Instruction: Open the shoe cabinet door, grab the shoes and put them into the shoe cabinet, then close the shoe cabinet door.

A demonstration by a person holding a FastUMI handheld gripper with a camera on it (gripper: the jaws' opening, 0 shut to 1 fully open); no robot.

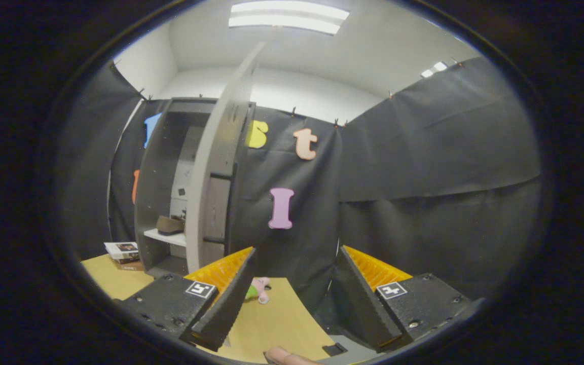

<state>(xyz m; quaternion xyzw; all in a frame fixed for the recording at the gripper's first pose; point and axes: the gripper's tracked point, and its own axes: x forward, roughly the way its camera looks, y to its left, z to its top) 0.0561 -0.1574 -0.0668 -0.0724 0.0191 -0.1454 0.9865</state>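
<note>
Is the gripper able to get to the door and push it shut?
Probably yes. The gripper is open and empty, and the cabinet door stands open just beyond its left finger with nothing between them.

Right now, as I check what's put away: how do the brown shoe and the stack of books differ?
The brown shoe sits on the white shelf inside the shoe cabinet; the stack of books lies outside, on the table beside it. The shoe is dark and rounded; the books are flat with a pale top cover. Both lie beyond the gripper, its jaws open and empty.
</note>
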